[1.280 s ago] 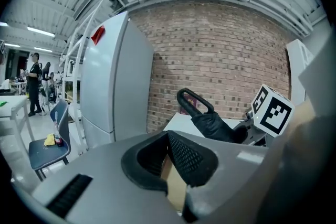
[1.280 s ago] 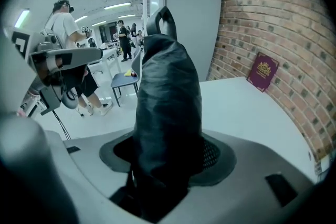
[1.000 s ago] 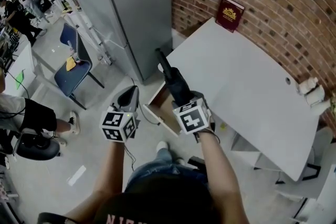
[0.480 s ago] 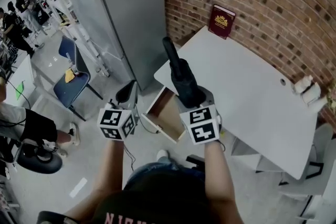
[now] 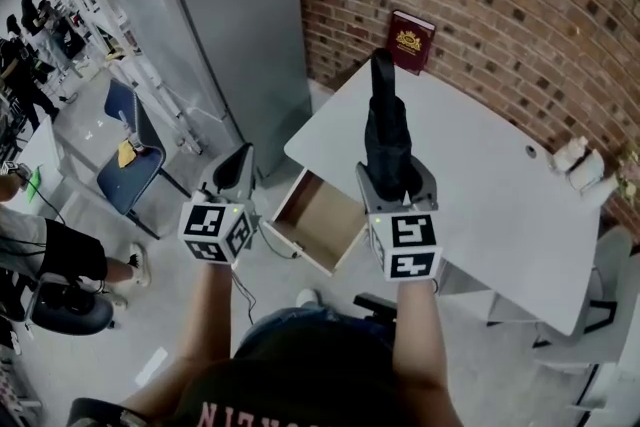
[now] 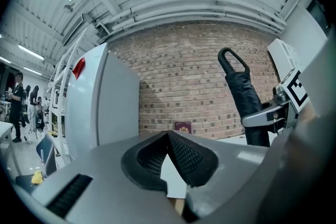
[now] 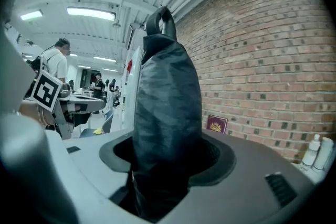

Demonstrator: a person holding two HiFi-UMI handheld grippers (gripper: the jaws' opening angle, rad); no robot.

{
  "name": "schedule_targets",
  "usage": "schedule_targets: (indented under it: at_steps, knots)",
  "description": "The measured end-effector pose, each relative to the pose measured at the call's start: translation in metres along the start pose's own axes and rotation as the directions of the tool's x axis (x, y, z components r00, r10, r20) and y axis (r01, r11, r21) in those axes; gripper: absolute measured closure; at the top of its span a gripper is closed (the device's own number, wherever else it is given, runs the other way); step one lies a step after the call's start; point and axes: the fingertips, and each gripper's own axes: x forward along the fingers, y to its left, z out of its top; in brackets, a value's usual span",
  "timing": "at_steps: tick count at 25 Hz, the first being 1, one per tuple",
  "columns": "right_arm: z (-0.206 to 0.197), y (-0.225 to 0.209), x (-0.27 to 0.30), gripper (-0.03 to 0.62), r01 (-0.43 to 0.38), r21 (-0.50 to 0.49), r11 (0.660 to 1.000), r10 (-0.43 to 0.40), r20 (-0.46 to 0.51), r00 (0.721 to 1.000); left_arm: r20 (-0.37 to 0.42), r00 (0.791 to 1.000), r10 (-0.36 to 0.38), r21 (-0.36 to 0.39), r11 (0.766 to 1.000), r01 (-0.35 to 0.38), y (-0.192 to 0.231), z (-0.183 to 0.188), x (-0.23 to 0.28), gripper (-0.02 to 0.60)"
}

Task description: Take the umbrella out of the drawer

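Only the head view shows the drawer point(image 5: 322, 215); right fingers point(image 7: 223, 162) grip the umbrella point(image 7: 165, 113), left fingers point(image 6: 186, 157) closed.

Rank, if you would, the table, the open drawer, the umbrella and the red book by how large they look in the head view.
1. table
2. open drawer and umbrella: look alike; the umbrella is held nearer the camera, so unranked
3. red book
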Motion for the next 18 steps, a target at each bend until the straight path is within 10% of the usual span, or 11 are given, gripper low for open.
schedule_targets:
  at_steps: [8,18]
  knots:
    - [0.023,-0.035,-0.023,0.339,0.172,-0.011,0.985,-0.168,0.158,0.973,0.045,0.999,0.027,0.082,0.996,-0.031,-0.001,0.018,0.003,0.581]
    - [0.046,-0.046,-0.029,0.339,0.199,-0.019,0.98,-0.189,0.237,0.953,0.097,0.995,0.019,0.14,0.99,-0.033,0.0,0.04,0.005,0.582]
